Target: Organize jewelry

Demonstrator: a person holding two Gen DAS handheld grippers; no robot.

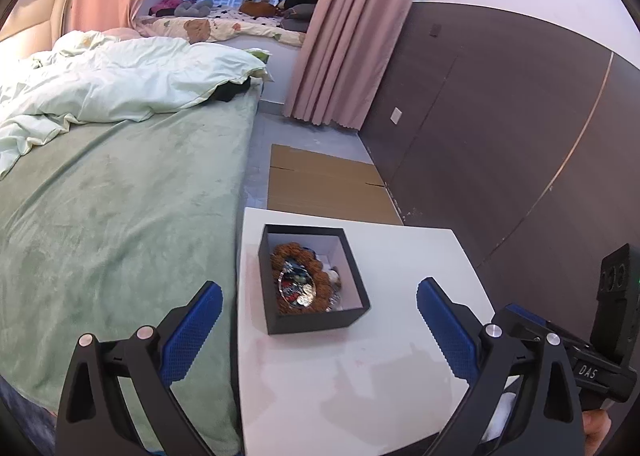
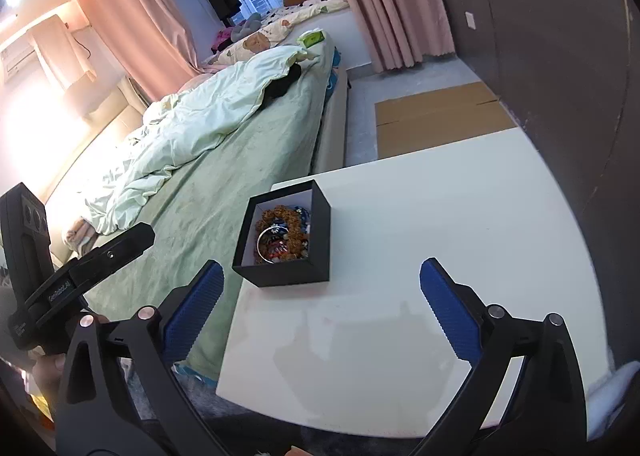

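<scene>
A black open box (image 1: 352, 318) with a white inside stands on a white table (image 1: 360, 384). In it lie a brown bead bracelet (image 1: 320, 266), a silver bangle and other small jewelry. My left gripper (image 1: 320, 312) is open and empty, hovering just short of the box. In the right wrist view the same box (image 2: 320, 232) sits near the table's (image 2: 420, 296) left edge, with the bead bracelet (image 2: 294, 234) inside. My right gripper (image 2: 322, 288) is open and empty, above the table just short of the box.
A bed with a green sheet (image 1: 120, 215) and a rumpled pale duvet (image 1: 120, 75) runs along the table's left side. Flat cardboard (image 1: 324, 183) lies on the floor beyond the table. A dark panelled wall (image 1: 500, 127) is to the right.
</scene>
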